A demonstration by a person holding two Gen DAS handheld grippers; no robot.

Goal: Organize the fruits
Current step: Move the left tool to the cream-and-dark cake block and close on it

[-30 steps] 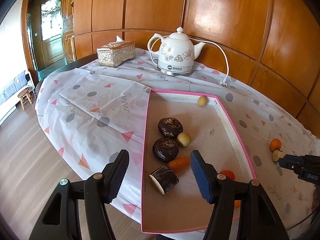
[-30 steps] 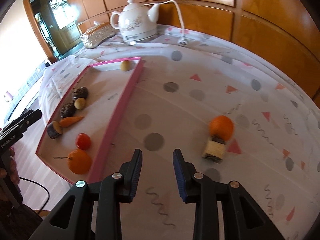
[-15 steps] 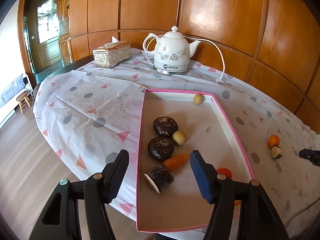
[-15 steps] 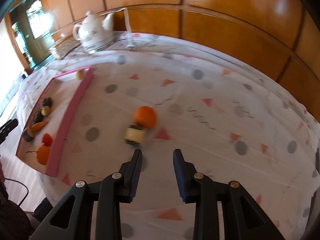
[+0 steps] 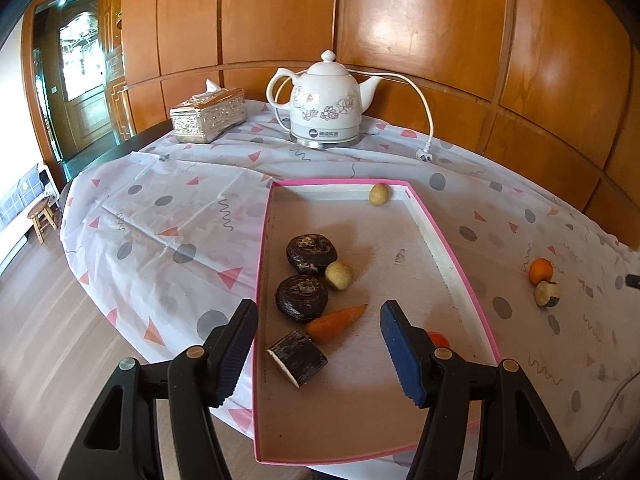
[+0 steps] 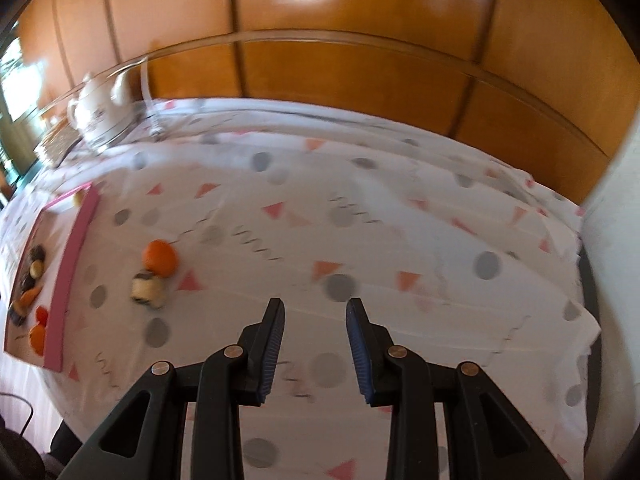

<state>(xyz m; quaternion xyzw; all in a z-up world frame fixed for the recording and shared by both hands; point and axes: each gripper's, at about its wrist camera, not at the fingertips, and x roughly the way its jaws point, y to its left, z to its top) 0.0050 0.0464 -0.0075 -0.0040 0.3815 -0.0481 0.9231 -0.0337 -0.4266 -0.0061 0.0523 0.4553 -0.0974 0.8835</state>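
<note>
While both grippers gape, left gripper (image 5: 318,342) hovers level over the tray (image 5: 436,232)

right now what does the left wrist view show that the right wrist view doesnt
Only the left wrist view shows the left gripper, jaws open over the pink tray, and the plug.

Only the right wrist view shows the right gripper, jaws open over the tablecloth, and the table's far right edge.

Both show the tray, the orange and cut piece outside it, and the teapot, blurred on the right.
</note>
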